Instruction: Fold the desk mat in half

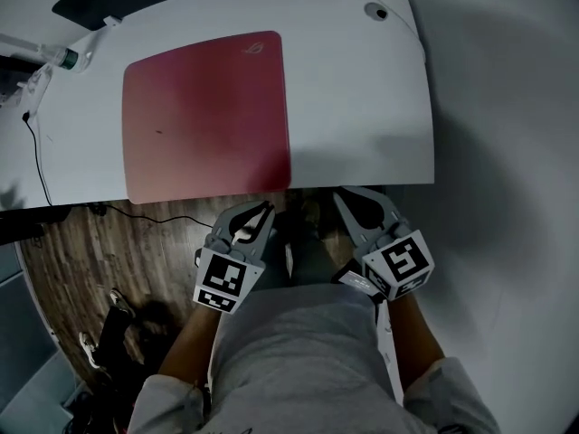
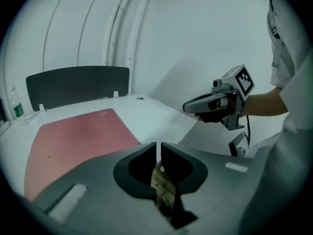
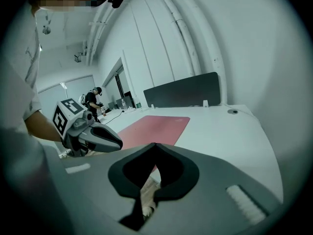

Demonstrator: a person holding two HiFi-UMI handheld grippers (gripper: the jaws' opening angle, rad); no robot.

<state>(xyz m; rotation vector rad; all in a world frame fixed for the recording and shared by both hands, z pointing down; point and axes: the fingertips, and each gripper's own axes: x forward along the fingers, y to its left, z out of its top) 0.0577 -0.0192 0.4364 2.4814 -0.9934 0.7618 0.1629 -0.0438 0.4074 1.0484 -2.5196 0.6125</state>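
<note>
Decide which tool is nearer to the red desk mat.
Left. The left tool hangs just off the near edge of the desk mat, by its right corner; the right tool is further right, facing bare desk.

Matt desk mat (image 1: 206, 116) lies on smooth tabletop (image 1: 362, 107).

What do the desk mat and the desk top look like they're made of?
Desk mat: a thin, soft sheet in matte red, likely cloth-topped rubber or faux leather. It lies flat, shows no glare, and has rounded corners and a faint logo at one corner.
Desk top: looks like hard white laminate or painted board. It is smooth and even, with a crisp edge and a faint sheen.
</note>
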